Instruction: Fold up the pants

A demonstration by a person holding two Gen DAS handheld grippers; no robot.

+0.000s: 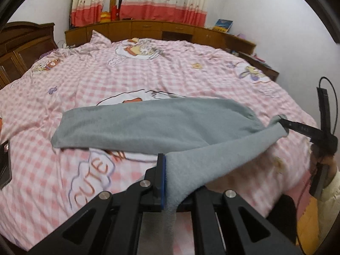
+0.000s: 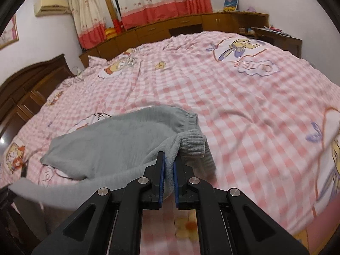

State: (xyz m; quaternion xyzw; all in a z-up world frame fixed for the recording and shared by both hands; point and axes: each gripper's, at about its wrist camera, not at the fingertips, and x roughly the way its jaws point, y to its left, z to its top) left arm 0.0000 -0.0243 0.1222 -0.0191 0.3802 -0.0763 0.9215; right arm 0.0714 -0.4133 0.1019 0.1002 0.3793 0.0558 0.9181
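Grey fleece pants (image 1: 136, 127) lie across the pink checked bedspread, one leg flat on the bed. My left gripper (image 1: 170, 165) is shut on the near edge of the other leg and holds it up off the bed. The lifted leg stretches right to my right gripper (image 1: 284, 123), which pinches its ribbed cuff end. In the right wrist view the pants (image 2: 110, 146) spread to the left, the elastic waistband at the far side, and my right gripper (image 2: 169, 165) is shut on the grey cloth beside the ribbed cuff (image 2: 193, 144).
The pink checked bedspread (image 1: 170, 74) covers a wide bed. A wooden headboard cabinet (image 1: 161, 29) and curtains stand behind it. A dark wooden wardrobe (image 1: 19, 48) is at the left. A dark flat object (image 1: 4, 165) lies at the bed's left edge.
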